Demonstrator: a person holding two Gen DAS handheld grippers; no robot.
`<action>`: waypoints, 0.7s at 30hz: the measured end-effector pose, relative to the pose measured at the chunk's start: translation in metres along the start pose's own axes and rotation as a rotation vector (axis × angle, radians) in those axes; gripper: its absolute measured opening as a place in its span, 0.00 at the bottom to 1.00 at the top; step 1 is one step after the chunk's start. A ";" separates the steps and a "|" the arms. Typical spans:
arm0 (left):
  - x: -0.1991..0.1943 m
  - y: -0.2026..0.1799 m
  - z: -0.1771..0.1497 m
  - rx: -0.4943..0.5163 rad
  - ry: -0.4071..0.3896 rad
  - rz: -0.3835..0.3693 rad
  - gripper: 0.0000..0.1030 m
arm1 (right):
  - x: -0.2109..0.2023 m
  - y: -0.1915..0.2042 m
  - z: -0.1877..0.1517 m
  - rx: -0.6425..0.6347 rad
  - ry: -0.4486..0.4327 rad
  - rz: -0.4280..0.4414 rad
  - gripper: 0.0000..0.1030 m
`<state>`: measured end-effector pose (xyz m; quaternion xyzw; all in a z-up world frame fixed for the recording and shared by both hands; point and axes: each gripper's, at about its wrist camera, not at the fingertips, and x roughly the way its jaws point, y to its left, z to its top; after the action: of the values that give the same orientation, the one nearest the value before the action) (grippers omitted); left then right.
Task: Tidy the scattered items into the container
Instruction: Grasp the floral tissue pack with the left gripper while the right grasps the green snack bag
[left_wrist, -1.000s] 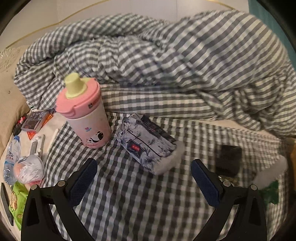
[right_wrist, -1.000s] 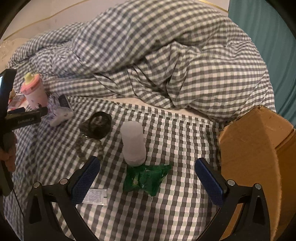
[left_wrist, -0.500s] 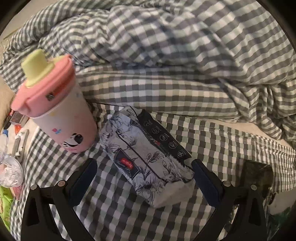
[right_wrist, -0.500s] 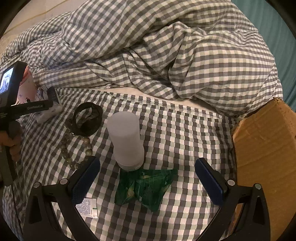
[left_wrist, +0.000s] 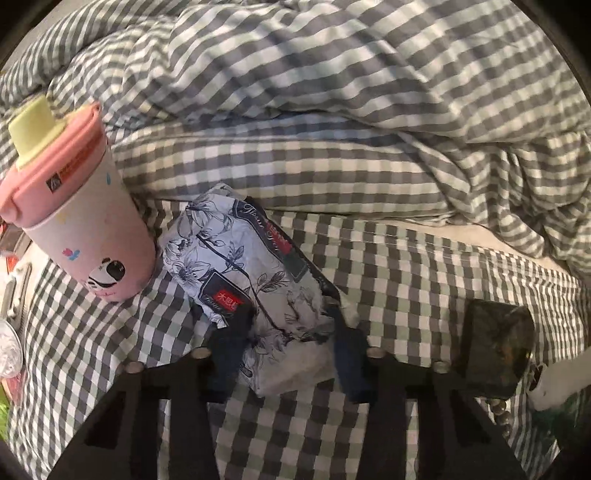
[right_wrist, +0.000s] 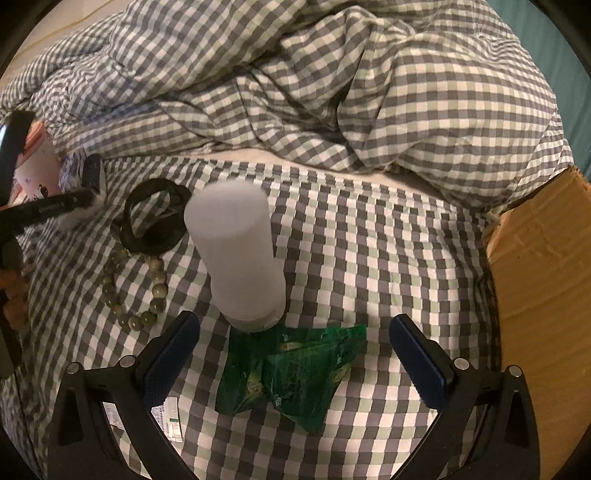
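Jaws: left gripper (left_wrist: 288, 332) clamped on tissue pack (left_wrist: 243, 273), right gripper (right_wrist: 293, 354) wide.
Checked bedsheet (right_wrist: 369, 258) under heaped duvet (right_wrist: 332, 81); cardboard box (right_wrist: 543, 266) at right edge, teal wall (right_wrist: 554, 40) behind.

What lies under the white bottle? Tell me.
The white bottle stands on the checked sheet, its base at the edge of the green wrapper. Whether the wrapper reaches underneath is hidden.

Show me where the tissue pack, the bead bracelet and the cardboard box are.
tissue pack (left_wrist: 236, 258), left wrist view, on its floral top face
bead bracelet (right_wrist: 158, 290), right wrist view, on one bead
cardboard box (right_wrist: 539, 266), right wrist view, on its flap
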<state>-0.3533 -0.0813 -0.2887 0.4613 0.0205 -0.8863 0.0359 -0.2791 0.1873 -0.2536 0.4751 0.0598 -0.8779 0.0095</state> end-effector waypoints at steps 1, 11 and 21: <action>-0.002 0.001 0.000 -0.001 -0.006 -0.002 0.31 | 0.001 0.001 -0.002 -0.003 0.004 -0.002 1.00; -0.034 0.019 0.000 -0.009 -0.067 -0.004 0.24 | 0.013 -0.002 -0.018 0.019 0.063 0.045 0.58; -0.078 0.011 -0.008 -0.011 -0.113 -0.013 0.24 | -0.002 -0.006 -0.029 0.038 0.067 0.085 0.36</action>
<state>-0.3013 -0.0881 -0.2297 0.4101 0.0265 -0.9110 0.0339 -0.2547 0.1965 -0.2673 0.5063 0.0232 -0.8613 0.0356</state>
